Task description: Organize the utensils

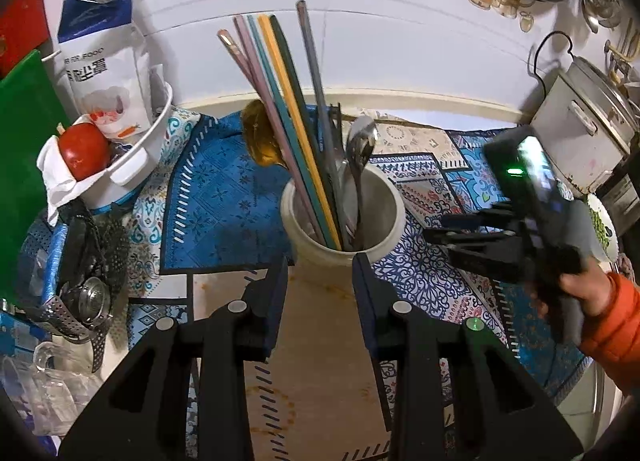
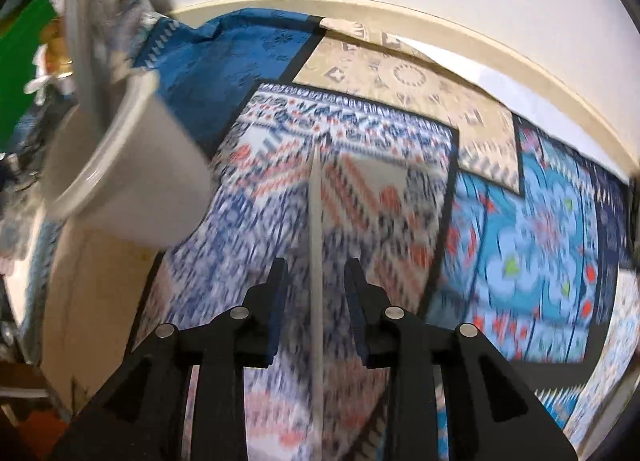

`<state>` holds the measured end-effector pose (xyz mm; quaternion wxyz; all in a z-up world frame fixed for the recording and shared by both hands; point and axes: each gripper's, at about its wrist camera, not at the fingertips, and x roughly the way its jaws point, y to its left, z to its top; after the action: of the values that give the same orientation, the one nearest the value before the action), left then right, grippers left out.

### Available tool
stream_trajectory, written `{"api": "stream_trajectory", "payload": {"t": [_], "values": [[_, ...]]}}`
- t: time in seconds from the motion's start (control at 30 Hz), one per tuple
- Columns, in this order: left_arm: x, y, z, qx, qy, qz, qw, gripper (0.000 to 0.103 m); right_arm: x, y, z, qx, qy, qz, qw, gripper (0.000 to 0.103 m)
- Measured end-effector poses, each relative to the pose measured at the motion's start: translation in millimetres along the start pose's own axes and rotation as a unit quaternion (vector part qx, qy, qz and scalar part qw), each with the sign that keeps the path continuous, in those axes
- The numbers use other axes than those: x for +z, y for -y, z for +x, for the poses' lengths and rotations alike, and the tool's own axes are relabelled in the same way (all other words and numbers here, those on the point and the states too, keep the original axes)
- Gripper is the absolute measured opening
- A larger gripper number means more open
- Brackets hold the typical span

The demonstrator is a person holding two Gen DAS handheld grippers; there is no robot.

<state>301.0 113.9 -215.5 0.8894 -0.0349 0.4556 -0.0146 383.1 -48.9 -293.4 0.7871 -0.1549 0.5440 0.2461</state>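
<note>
A white utensil holder (image 1: 344, 221) stands on the patterned cloth, holding several coloured chopsticks (image 1: 280, 101), metal spoons (image 1: 360, 149) and an amber spoon (image 1: 258, 137). My left gripper (image 1: 320, 265) is open, its fingers either side of the holder's near wall without gripping it. My right gripper (image 1: 452, 233) hovers to the holder's right. In the right wrist view my right gripper (image 2: 316, 273) is open above a white chopstick (image 2: 316, 261) that lies on the cloth between the fingers. The holder (image 2: 128, 173) shows at the left, blurred.
A white tub (image 1: 136, 149) with a tomato (image 1: 82, 151) and a food bag (image 1: 108, 73) stands at the left, above strainers and glassware. A metal pot (image 1: 580, 129) and a plate of peas (image 1: 604, 229) are at the right. The wall runs behind.
</note>
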Motion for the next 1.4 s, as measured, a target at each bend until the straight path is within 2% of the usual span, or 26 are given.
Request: {"api": "stream_trajectory", "payload": {"t": [0.13, 0.2, 0.33, 0.37, 0.6, 0.83, 1.07, 1.4], "values": [[1.1, -11.2, -1.7, 0.002, 0.003, -0.017, 0.9998, 0.033, 12.0, -8.8, 9.2, -0.024, 0.003, -0.030, 0.999, 0.025], [1.9, -16.3, -0.6, 0.002, 0.003, -0.026, 0.9997, 0.033, 17.1, -11.3, 11.7, -0.015, 0.001, -0.033, 0.999, 0.018], [2.9, -19.3, 0.7, -0.001, 0.006, -0.032, 0.9995, 0.033, 35.4, -25.1, 20.7, -0.020, 0.018, -0.050, 0.998, 0.010], [3.4, -19.5, 1.1, -0.002, 0.007, -0.033, 0.9994, 0.033, 21.7, -28.0, 13.4, -0.020, 0.018, -0.050, 0.998, 0.007], [6.2, -17.7, -1.7, -0.004, 0.013, -0.028, 0.9995, 0.033, 13.9, -14.1, 6.7, 0.005, 0.017, -0.015, 1.000, 0.006], [8.6, -12.6, -0.7, -0.004, 0.011, -0.016, 0.9998, 0.033, -6.9, -5.4, -34.9, 0.024, 0.068, 0.022, 0.997, 0.006], [12.5, 0.4, -2.9, -0.013, 0.016, -0.004, 0.9998, 0.033, -22.6, -0.7, -82.7, 0.033, 0.124, 0.033, 0.991, 0.006], [8.3, 12.1, -13.0, -0.006, 0.021, 0.010, 0.9997, 0.033, -21.6, -13.3, -109.1, 0.045, 0.176, 0.017, 0.983, 0.006]]}}
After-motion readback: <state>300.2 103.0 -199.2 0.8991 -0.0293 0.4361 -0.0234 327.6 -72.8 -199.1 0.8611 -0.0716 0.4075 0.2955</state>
